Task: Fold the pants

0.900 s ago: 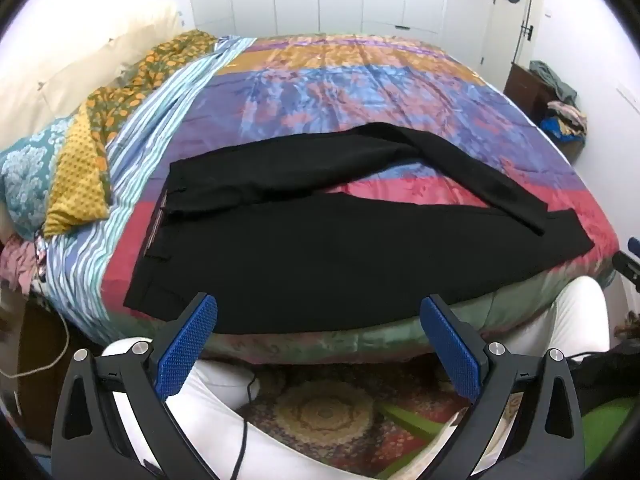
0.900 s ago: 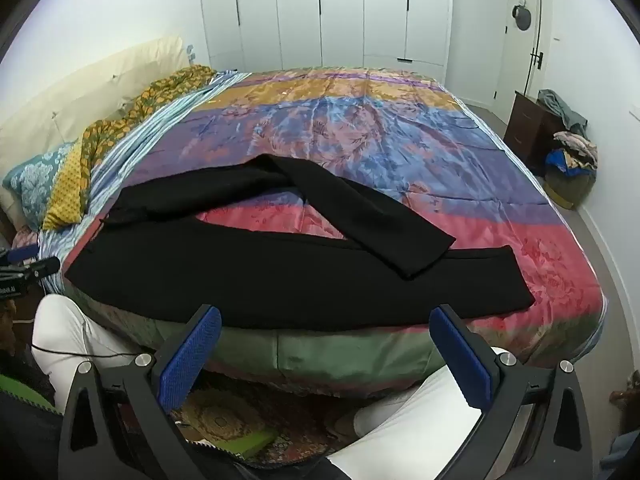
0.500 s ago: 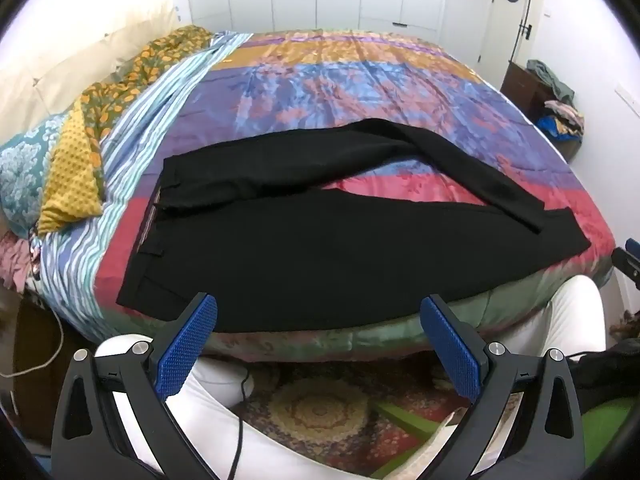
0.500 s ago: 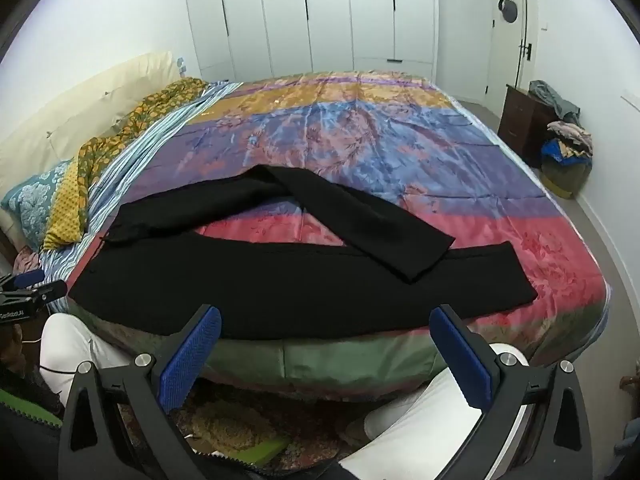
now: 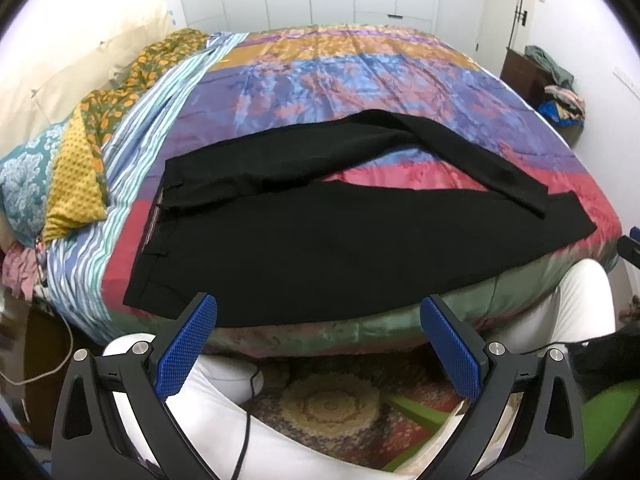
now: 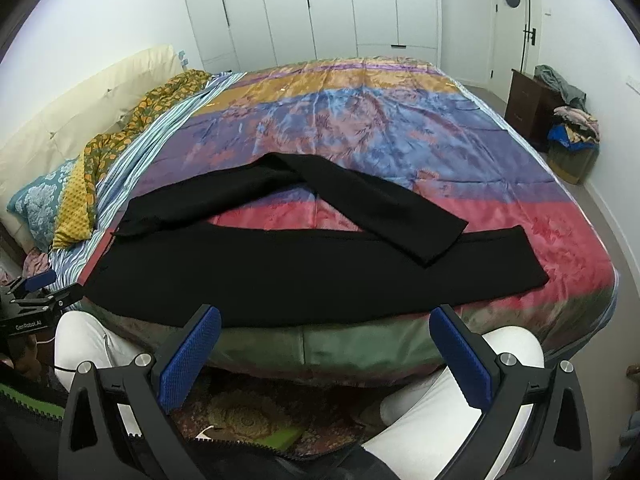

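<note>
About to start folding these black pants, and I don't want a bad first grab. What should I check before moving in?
1. Left gripper open, empty: ok.
2. Right gripper open, empty: ok.
3. Pants wholly on the bed: ok.
4. Legs laid parallel: not ok; the far leg bends across the near one.
5. Waistband reachable by the left gripper: ok, likely.
6. Fabric smooth underneath: cannot tell.

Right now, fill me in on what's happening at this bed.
A person seated at the bed's near edge holds a two-finger gripper in each hand. The left gripper and right gripper are both open, short of the bed, gripping nothing. A pair of long black pants lies unfolded on the multicoloured satin bedspread, waistband to the left, with the far leg bent across the near one. No fold is made yet.
</note>
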